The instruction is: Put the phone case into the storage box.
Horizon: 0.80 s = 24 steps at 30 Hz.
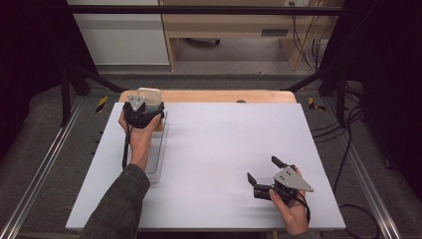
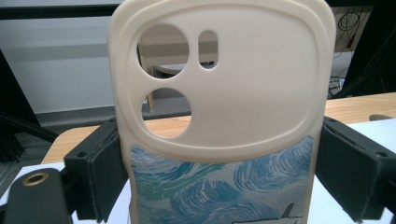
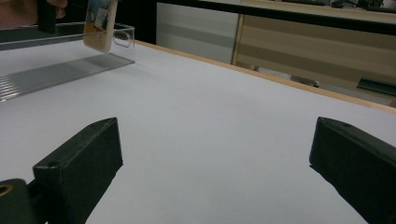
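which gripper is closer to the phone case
Left. The left gripper has its jaws clamped on both sides of the phone case, above the clear tray. The right gripper sits open far across the table, near its front right edge.

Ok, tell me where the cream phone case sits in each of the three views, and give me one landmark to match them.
High view: the phone case is at upper left, held in the left gripper over the far end of the clear tray.
Left gripper view: the case spans the centre, upright, clamped between the two jaws.
Right gripper view: the case is small at top left, above the tray.
Shared landmark: the table's wooden far edge.
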{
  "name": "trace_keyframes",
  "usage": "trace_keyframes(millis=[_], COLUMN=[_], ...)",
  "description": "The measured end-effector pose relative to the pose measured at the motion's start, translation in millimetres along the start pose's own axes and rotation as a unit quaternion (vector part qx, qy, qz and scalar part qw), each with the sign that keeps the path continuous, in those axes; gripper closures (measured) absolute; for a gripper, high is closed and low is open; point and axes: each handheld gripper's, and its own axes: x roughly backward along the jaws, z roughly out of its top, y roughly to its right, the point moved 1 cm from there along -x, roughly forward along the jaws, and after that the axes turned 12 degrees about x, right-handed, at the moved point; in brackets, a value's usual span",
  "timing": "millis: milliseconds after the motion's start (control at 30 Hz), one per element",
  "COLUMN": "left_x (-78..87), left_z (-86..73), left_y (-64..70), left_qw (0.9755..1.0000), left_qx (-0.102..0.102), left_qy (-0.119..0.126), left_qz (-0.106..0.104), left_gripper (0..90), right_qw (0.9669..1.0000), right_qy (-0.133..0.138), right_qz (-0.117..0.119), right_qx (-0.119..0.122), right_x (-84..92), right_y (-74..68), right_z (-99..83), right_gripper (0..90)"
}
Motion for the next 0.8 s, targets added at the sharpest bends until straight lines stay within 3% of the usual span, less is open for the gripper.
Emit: trace_keyframes(millis=[800], left_x=[-3.1], left_z=[-3.3], left_y=[-2.1], left_qw=[0.9999], left_qx=[-0.003], left_qy=[-0.012], left_qz=[0.006], left_gripper=[10.9], right_qw=[1.0000], right_qy=[0.000], right_qz=[0.001], right_qx=[0.001], right_x=[-0.1], right_y=[-0.6], right_z=[0.1], right_gripper=[2.5])
